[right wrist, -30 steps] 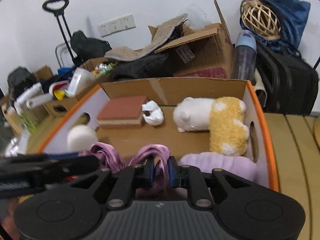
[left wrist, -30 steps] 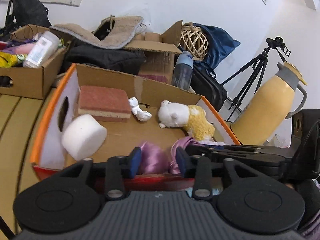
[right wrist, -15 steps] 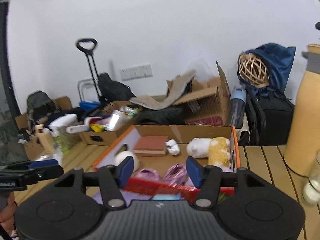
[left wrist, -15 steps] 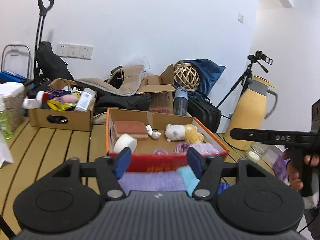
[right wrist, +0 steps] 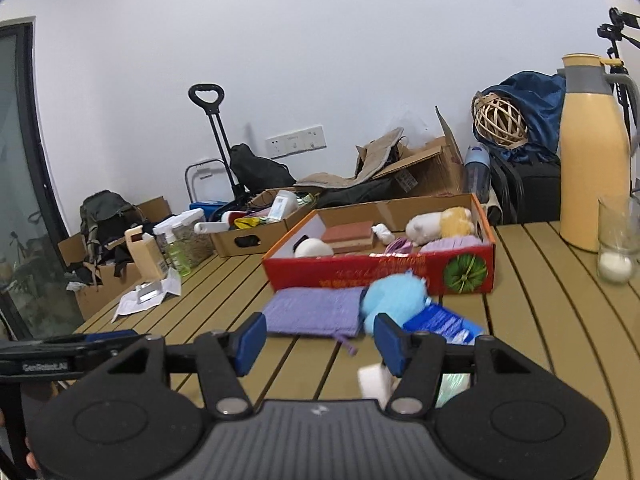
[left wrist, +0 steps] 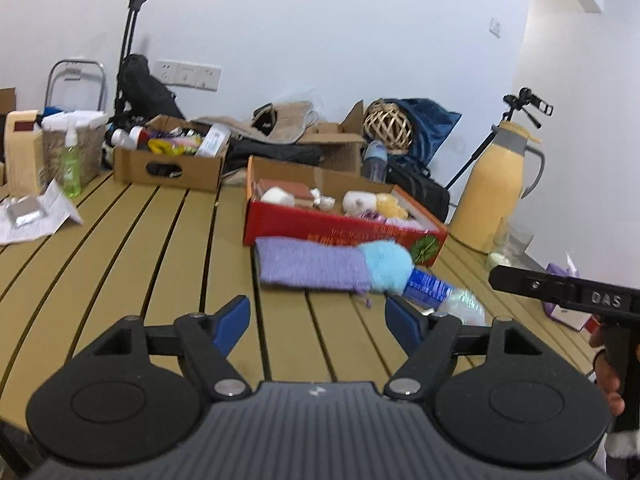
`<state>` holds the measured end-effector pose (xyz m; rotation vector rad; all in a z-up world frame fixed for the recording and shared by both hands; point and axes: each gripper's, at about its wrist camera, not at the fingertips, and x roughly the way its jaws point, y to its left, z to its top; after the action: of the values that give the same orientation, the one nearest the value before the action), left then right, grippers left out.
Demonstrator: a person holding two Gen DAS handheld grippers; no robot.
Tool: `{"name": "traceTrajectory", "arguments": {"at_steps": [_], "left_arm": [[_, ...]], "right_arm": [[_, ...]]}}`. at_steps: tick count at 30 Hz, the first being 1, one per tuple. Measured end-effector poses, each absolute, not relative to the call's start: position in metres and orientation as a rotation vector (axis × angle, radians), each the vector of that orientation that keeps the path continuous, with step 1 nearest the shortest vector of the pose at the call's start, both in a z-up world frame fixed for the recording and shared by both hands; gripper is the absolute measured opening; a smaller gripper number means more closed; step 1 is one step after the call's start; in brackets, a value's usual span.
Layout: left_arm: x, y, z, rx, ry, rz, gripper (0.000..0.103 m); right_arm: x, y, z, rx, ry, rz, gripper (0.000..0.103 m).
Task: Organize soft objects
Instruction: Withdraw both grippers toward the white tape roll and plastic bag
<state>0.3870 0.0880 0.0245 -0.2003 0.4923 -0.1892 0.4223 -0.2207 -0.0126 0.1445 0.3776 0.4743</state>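
Wooden slats, yellow-tan with dark gaps, make up the surface (left wrist: 160, 248) that carries everything. On it stands the red cardboard box (left wrist: 340, 232), open at the top, orange along its rim. Inside the box lie a white-and-yellow plush toy (right wrist: 440, 220), a brick-coloured sponge block (right wrist: 348, 236), a white foam roll (right wrist: 314, 247), a small crumpled white piece and some pink-purple satin fabric (right wrist: 400, 245) near the front wall. To the right of the box stands a tall yellow thermos jug (left wrist: 496, 192), with a glass jar just beside it.

Just in front of the box, on the slats, lies a purple knitted cloth (left wrist: 312, 264), flat, with a fluffy light-blue ball (left wrist: 386, 266) touching its right end. A plastic bottle with a blue label (left wrist: 430, 286) lies just behind the ball on that side. A small white block (right wrist: 374, 380) sits close under the right claw.

Left claw (left wrist: 318, 318) is spread wide, its jaws having just been opening, nothing between them; it hangs over bare slats near the cloth. Right claw (right wrist: 318, 342) is also spread and empty, having opened moments ago, with the cloth and ball just beyond its blue fingertips (right wrist: 252, 340).
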Motion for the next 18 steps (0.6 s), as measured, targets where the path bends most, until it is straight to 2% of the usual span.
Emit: {"name": "traceTrajectory", "arguments": {"at_steps": [7,9,14,18], "left_arm": [[0.379,0.081,0.011,-0.232,0.509,-0.193,0.076],[0.385,0.079,0.007,-0.228,0.527,-0.192,0.076],[0.403,0.063,0.0,-0.213,0.544,-0.205,0.076],[0.421,0.038,-0.006,-0.197,0.559,-0.269,0.076]], "right_arm": [[0.41,-0.224,-0.032,0.127,0.401,0.42,0.057],[0.411,-0.224,-0.038,0.116,0.413,0.422,0.051],[0.425,-0.231,-0.054,0.134,0.426,0.388,0.044],[0.434,-0.246,-0.058,0.176,0.381,0.333,0.044]]}}
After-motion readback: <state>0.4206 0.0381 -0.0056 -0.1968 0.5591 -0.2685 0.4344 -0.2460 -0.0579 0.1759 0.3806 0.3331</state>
